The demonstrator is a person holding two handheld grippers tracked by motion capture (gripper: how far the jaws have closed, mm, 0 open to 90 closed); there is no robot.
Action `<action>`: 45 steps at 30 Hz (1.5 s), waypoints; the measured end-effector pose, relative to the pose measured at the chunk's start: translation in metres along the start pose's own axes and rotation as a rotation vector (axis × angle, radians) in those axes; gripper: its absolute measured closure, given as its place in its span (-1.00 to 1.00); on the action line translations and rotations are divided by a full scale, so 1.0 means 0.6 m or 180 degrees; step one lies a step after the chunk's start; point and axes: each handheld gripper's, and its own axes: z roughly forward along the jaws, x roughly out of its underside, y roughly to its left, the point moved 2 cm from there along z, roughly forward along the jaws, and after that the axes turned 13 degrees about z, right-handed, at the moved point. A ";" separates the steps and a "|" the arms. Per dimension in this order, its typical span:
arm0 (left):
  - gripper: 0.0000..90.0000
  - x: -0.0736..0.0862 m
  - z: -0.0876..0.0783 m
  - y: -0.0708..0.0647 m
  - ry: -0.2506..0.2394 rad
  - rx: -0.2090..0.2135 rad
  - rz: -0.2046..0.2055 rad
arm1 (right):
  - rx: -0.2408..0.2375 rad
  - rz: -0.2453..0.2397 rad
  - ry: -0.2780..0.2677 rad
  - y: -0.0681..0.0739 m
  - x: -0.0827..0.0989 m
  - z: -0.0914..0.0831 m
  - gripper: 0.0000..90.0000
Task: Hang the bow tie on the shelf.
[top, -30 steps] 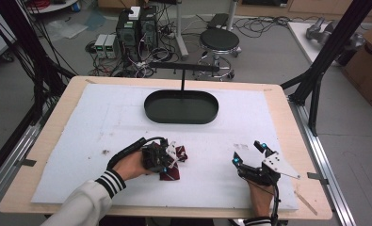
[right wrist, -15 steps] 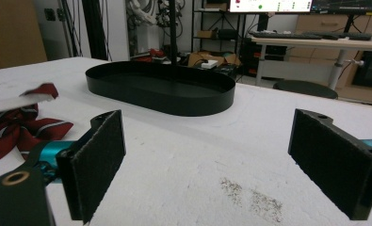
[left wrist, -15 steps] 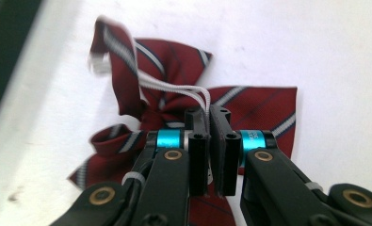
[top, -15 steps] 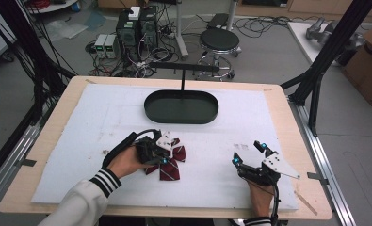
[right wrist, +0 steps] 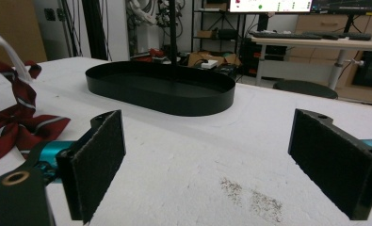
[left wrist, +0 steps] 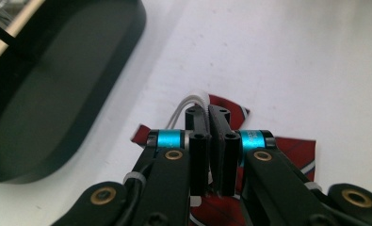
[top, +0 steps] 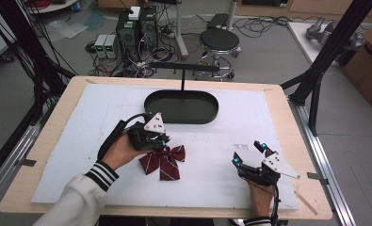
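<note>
High view, items by size. Table [top: 47, 141]; black oval stand [top: 181, 107], far centre. Red striped bow tie [top: 162, 161], lifted since a second ago, hanging left of centre; hanging it likely follows. Left gripper [left wrist: 211, 141] clamped on its white strap [left wrist: 186, 101]. Right gripper [top: 249, 153] spread wide, idle, near right.

Dark red striped bow tie [top: 164, 161] with white strap, partly lifted off white table mat, near black oval tray.
</note>
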 end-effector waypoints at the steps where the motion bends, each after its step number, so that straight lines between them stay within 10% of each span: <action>1: 0.92 -0.003 -0.005 0.004 -0.0022 -0.0025 -0.0004 | 0.0000 -0.0004 0.0001 0.000 0.000 0.000 -0.77; 15: 0.92 -0.036 -0.054 0.052 -0.0500 -0.0394 -0.0180 | 0.0003 -0.0018 -0.0004 0.000 0.000 0.000 -0.77; 45: 0.93 -0.100 -0.077 0.156 -0.0819 -0.0668 -0.0332 | -0.0008 0.0008 -0.0011 -0.001 0.000 0.000 -0.77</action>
